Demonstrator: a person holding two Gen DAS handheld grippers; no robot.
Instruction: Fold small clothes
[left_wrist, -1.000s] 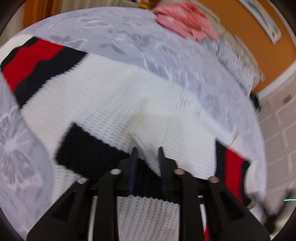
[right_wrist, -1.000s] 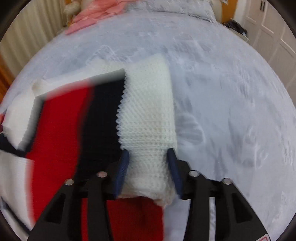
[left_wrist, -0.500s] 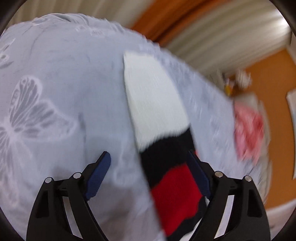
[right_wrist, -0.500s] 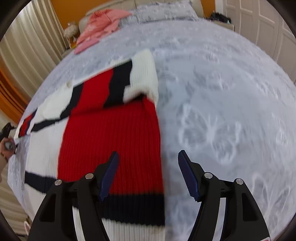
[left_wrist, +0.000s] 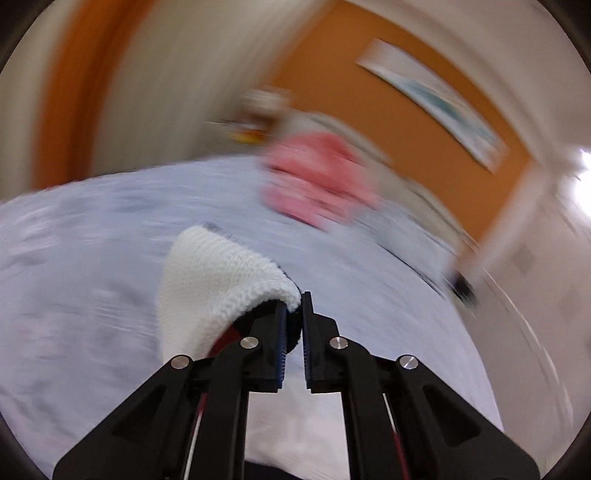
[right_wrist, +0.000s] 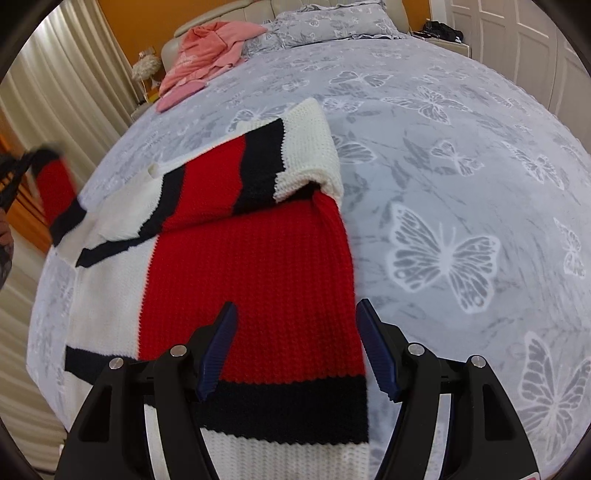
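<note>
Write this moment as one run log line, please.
left gripper: shut on sleeve | right gripper: open above sweater | bed

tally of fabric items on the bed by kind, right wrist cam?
Striped knit sweater, red/black/white: 1
Pink garment near the headboard: 1
Butterfly-print pillow: 1
Butterfly-print bedspread: 1
Total: 4

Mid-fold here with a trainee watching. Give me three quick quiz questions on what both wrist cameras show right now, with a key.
1. True or false: the right gripper is clamped on the sweater.
2. What do the left gripper jaws pinch? A) pink garment B) sweater sleeve C) pillow
3. Fill in: the pink garment lies by the ____ at the bed's head.

Key: 1 false, its jaws stand open above the sweater; 2 B, the white sleeve end; 3 pillow.
</note>
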